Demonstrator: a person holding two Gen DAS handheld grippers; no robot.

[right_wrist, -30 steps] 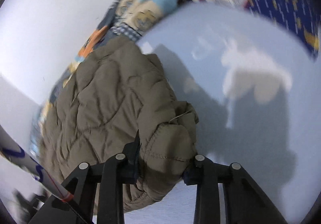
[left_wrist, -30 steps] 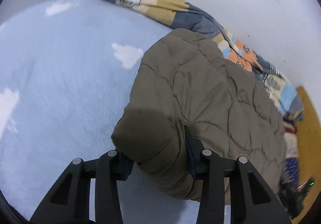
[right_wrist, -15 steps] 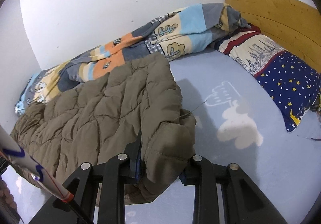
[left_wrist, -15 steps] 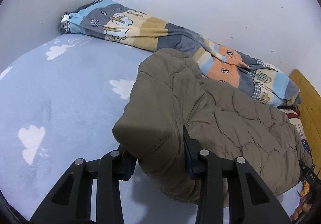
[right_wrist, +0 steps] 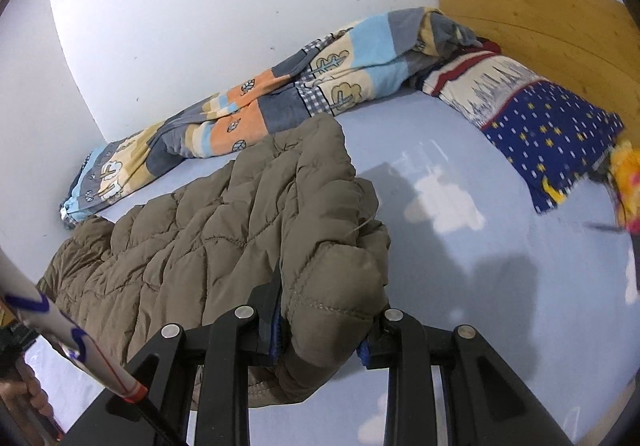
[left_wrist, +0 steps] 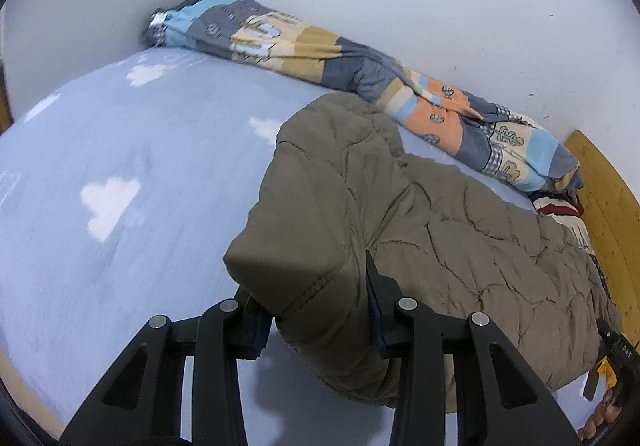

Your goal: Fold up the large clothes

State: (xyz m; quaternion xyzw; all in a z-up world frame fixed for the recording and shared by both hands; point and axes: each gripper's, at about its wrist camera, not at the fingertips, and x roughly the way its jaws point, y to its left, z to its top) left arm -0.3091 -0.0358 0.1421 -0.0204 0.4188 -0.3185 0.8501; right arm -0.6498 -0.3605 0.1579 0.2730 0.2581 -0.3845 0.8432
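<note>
An olive quilted padded jacket (left_wrist: 420, 214) lies spread on the light blue bed sheet (left_wrist: 140, 166). My left gripper (left_wrist: 316, 306) is shut on one near corner of it, the fabric bunched between the jaws. My right gripper (right_wrist: 324, 322) is shut on the other near corner of the jacket (right_wrist: 224, 238), held slightly above the sheet (right_wrist: 480, 286). The far edge of the jacket rests near the wall.
A rolled patchwork blanket (left_wrist: 360, 66) lies along the white wall, also in the right wrist view (right_wrist: 280, 98). A star-print pillow (right_wrist: 540, 118) and a wooden headboard (right_wrist: 540, 18) are at the right. A yellow toy (right_wrist: 628, 182) sits at the far right edge.
Both grippers swung from looking down at the jacket to a flatter view along the bed, keeping their hold on the corners. The jacket now lies more spread out towards the wall.
</note>
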